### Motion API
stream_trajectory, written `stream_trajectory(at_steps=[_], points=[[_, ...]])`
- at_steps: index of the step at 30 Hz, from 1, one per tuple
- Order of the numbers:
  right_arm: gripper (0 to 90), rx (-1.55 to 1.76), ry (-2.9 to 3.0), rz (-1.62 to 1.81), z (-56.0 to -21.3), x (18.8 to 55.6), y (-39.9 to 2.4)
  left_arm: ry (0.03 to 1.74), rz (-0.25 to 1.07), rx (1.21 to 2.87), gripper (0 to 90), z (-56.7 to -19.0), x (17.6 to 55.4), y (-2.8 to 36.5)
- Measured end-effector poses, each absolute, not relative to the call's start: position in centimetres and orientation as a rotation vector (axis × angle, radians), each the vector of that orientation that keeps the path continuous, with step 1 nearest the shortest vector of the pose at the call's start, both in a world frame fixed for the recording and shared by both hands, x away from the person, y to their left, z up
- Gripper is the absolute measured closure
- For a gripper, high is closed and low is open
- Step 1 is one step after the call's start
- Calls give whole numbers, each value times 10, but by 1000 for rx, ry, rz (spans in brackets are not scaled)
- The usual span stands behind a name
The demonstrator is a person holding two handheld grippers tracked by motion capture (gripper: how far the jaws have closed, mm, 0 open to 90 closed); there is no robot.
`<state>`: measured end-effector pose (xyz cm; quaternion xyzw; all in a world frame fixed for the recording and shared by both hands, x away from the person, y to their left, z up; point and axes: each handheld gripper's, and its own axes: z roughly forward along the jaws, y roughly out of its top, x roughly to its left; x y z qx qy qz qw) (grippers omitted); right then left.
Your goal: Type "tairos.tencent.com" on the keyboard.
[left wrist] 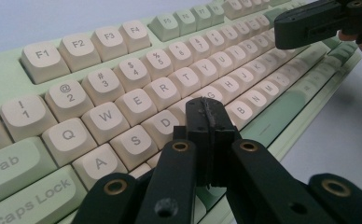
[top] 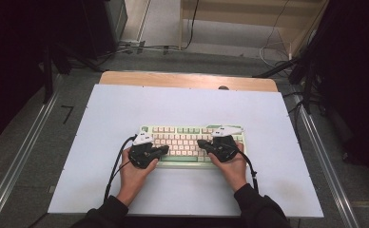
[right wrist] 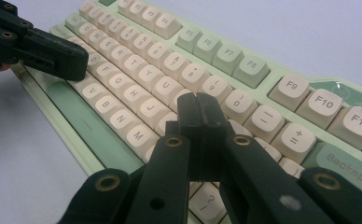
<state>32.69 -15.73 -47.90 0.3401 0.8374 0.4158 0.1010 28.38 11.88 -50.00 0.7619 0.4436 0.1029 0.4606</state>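
A pale green keyboard [top: 147, 128] with cream keycaps lies at the middle of the white table top. My left gripper [top: 166, 149] hovers over its left half, jaws shut with nothing between them; in the left gripper view the closed tips [left wrist: 208, 108] sit just above the keys [left wrist: 137, 100] around F and G. My right gripper [top: 199, 142] is over the right half, also shut and empty; its tips [right wrist: 200, 103] hang above the keys [right wrist: 216, 86] near K and L. Each gripper view shows the other gripper's closed black jaws farther off over the keyboard [left wrist: 263, 126] [right wrist: 72, 109].
The white table top [top: 182, 104] has bare room all round the keyboard. A wooden strip [top: 187, 80] runs along its far edge. Metal rails [top: 21, 156] flank the table, with cables and dark stands on the floor behind.
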Motion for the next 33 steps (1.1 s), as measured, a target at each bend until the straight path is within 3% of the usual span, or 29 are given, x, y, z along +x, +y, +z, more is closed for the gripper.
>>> stream_trajectory(at_steps=[33], points=[[882, 1024, 2456, 1216, -482, 338, -149, 1134, 292, 1742, 900, -492, 290, 138]])
